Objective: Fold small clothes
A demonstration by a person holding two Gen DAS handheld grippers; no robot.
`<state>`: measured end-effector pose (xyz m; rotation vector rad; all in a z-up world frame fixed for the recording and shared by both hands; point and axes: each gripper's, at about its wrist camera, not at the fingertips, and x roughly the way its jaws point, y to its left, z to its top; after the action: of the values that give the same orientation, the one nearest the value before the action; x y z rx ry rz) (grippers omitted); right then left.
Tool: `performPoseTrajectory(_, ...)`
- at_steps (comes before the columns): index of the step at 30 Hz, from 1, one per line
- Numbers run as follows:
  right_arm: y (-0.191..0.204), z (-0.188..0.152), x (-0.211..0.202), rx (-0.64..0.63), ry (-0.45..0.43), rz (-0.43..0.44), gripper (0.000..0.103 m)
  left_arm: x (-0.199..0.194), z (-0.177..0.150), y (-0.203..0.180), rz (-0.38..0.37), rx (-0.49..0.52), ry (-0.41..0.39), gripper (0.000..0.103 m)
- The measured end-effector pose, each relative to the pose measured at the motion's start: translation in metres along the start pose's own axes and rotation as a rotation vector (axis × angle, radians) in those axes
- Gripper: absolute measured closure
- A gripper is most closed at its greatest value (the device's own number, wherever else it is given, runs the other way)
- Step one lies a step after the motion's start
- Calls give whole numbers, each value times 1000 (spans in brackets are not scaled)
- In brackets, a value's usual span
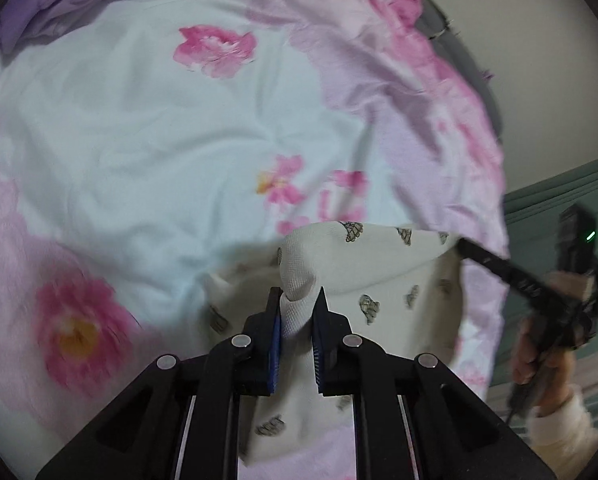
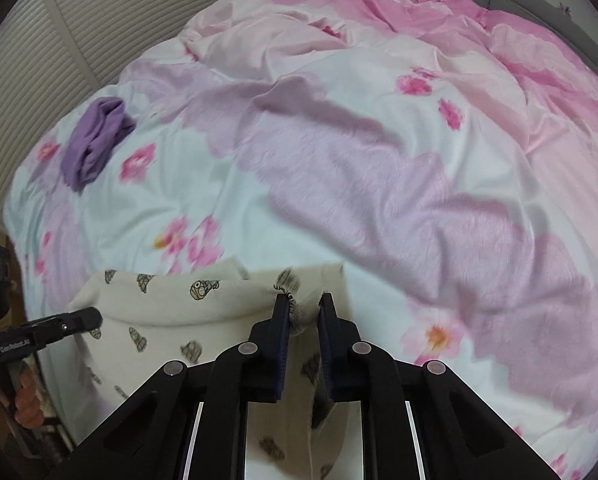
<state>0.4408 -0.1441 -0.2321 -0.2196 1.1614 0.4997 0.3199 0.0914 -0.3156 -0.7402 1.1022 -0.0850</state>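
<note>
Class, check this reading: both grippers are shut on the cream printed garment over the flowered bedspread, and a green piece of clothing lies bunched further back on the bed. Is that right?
Not quite. The bunched clothing is purple, not green; the right wrist view shows it. The rest stands: the left gripper and right gripper are shut on the cream garment over the flowered bedspread.

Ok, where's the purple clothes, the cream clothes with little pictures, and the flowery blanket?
purple garment [image 2: 95,140], right wrist view, middle of the bundle.
cream printed garment [image 1: 379,268], left wrist view, lifted top fold.
floral bed cover [image 2: 379,160], right wrist view, bare lilac patch.
</note>
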Motion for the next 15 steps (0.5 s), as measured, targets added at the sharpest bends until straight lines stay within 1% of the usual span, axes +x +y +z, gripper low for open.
performPoseTrajectory(1, -2, 5, 6, 4, 7, -4, 87, 5, 2, 2, 28, -6, 8, 88)
performPoseTrajectory(2, -4, 11, 14, 24, 24, -4, 82, 9, 2, 5, 50, -19, 23, 87)
performPoseTrajectory(4, -9, 20, 27, 69, 84, -12, 76, 8, 0, 9, 53, -34, 29, 79)
performPoseTrajectory(5, -10, 20, 27, 82, 89, -12, 70, 4, -1, 9, 72, -41, 20, 67)
performPoseTrajectory(6, -11, 19, 22, 98, 74, -7, 62, -2, -3, 10, 87, -46, 2, 51)
performPoseTrajectory(7, -12, 16, 16, 104, 57, 1, 56, -10, -6, 11, 102, -58, -29, 44)
performPoseTrajectory(8, -11, 11, 8, 100, 42, 8, 44, -21, -9, 13, 117, -76, -61, 37)
performPoseTrajectory(9, -9, 6, 2, 90, 36, 7, 38, -29, -13, 14, 121, -86, -77, 36)
performPoseTrajectory(10, -7, -4, -6, 77, 25, 0, 36, -35, -18, 15, 117, -93, -78, 36)
performPoseTrajectory(12, -4, -18, -12, 55, 27, -16, 35, -38, -30, 16, 116, -95, -42, 36)
performPoseTrajectory(14, 1, -37, -14, 25, 55, -26, 35, -35, -45, 12, 97, -92, 6, 36)
performPoseTrajectory(15, 2, -44, -14, 25, 62, -20, 35, -31, -52, 10, 85, -92, 29, 34)
